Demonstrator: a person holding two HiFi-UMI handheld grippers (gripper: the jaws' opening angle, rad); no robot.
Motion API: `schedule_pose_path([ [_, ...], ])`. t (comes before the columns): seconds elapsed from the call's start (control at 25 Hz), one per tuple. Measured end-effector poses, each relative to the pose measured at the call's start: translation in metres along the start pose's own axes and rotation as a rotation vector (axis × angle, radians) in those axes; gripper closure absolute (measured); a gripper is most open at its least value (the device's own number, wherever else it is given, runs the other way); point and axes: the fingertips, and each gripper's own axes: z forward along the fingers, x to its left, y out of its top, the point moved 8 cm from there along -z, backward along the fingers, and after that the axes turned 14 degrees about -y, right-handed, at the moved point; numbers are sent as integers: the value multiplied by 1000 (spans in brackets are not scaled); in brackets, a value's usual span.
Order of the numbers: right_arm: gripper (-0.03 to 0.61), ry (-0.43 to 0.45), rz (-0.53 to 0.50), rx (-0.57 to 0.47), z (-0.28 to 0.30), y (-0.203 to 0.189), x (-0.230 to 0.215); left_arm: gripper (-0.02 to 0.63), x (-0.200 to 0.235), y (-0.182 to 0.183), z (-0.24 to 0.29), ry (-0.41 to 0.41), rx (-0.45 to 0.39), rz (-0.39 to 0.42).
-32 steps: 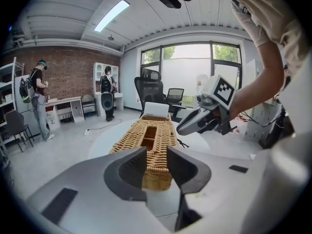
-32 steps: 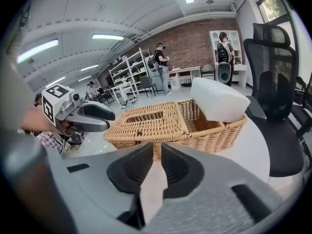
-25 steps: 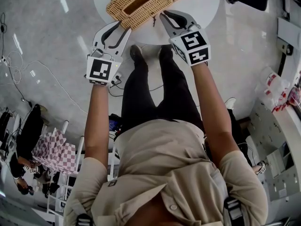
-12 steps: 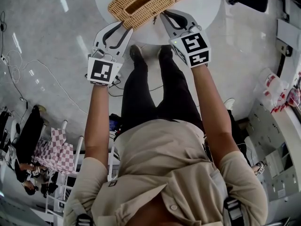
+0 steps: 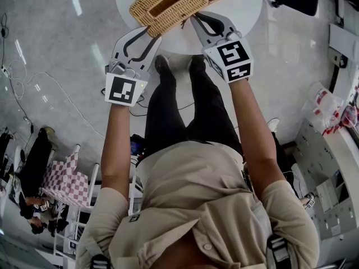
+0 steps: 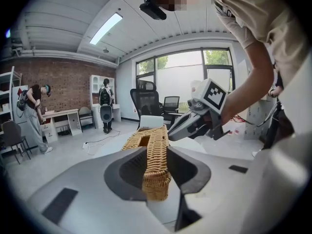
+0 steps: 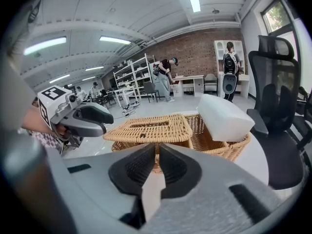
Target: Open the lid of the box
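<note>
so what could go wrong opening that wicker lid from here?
1. The left hand-held gripper straddles only the lid's narrow end, jaws apart; a pinch there may slip off the weave.
2. The right hand-held gripper, jaws all but together, seems to grip nothing, so the box may lift or slide with the lid, close to the table edge.

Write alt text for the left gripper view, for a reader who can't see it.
The left gripper's open jaws straddle the near end of a wicker box. The right gripper points in from the right, its tips at the box. A black office chair stands behind.
</note>
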Motion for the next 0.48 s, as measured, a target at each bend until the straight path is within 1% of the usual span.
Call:
schedule_pose_path([
  [0.12, 560, 0, -7, -10, -2, 6, 0, 514, -2, 3, -2, 0, 0, 29],
  [0.28, 560, 1, -13, -21, -5, 12, -1, 512, -3, 8, -3, 20, 8, 76],
  [0.48, 560, -2, -15, -31, -9, 18, -3, 505, -6, 18, -3, 27, 27, 179],
])
